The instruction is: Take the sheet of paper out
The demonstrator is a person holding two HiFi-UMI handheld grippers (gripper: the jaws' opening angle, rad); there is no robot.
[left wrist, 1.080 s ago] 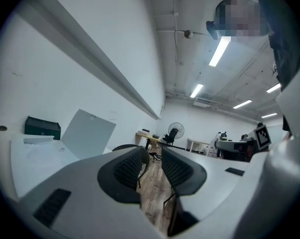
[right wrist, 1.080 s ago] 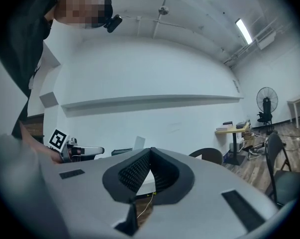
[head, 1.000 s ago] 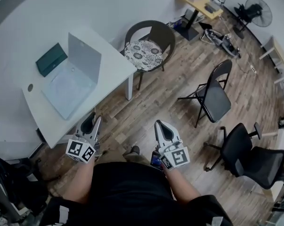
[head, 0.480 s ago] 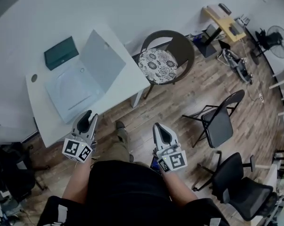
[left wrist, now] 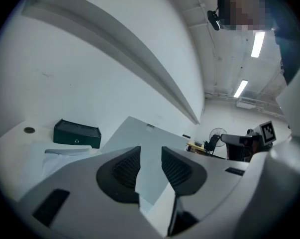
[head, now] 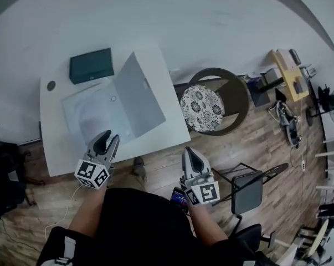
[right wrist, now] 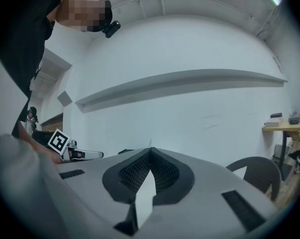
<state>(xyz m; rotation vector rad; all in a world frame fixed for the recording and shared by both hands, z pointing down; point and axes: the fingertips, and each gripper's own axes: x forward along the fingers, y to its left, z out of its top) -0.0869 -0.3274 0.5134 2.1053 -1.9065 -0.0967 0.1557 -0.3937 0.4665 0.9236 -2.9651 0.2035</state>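
White surface [head: 56,148] now sits squarely before you, after your step up to it across the wood floor. The sheet of paper [head: 92,118] lies flat in the open clear folder [head: 140,93], near a dark green box [head: 91,65]. Your left tongs [head: 109,138] hang over the near edge, parted and empty. The right tongs [head: 188,151] are pinched together on nothing. The reach can likely begin.
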